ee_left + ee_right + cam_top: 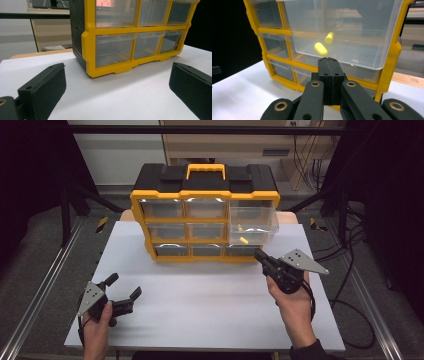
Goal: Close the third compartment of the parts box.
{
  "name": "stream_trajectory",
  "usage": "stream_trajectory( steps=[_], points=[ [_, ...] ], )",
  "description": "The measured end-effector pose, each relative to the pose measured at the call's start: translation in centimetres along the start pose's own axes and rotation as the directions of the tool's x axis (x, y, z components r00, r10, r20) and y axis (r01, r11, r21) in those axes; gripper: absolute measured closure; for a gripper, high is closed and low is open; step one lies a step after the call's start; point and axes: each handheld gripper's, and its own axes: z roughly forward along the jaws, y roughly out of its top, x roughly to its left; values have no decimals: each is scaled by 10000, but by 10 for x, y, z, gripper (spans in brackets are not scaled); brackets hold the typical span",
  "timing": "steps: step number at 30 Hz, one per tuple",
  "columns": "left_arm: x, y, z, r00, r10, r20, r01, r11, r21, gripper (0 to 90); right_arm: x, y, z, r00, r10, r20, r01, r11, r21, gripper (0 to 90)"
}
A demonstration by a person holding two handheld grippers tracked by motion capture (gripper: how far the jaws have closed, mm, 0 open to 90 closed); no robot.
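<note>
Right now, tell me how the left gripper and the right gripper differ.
The left gripper has its jaws spread wide; the right gripper has its jaws pressed together. The left gripper sits well short of the organizer; the right gripper points close at its pulled-out drawer. Both are black and hold nothing.

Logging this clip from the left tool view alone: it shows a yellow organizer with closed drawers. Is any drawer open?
Observer: Yes, the top right drawer is pulled out, as the high view shows.
Operator: Anything inside?
Observer: Two yellow pieces lie on its floor.
Operator: Where is the right tool?
Observer: The right tool is shut and empty, pointing at the drawer's lower front. I cannot tell whether it touches.
</note>
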Motion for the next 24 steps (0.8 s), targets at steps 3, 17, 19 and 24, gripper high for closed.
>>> stream_trajectory(
  steps=[3, 17, 19, 24],
  points=[
    [0, 0, 0, 10000, 31, 2, -31, 10000, 21, 8, 0, 1, 1, 10000, 20, -22, -20, 10000, -61, 900],
    [1, 1, -1, 10000, 56, -26, -56, 10000, -13, 8, 4, 13, 11, 9999, 119, 6, -119, 9990, -423, 900],
    [1, 1, -1, 10000, 54, -39, -54, 10000, -19, 8, 4, 14, 13, 9999, 100, 27, -99, 9989, -453, 900],
    [1, 1, 0, 10000, -10, -32, 10, 10000, -53, 8, 3, 15, 15, 9997, 125, 196, -116, 9988, -479, 900]
  ],
)
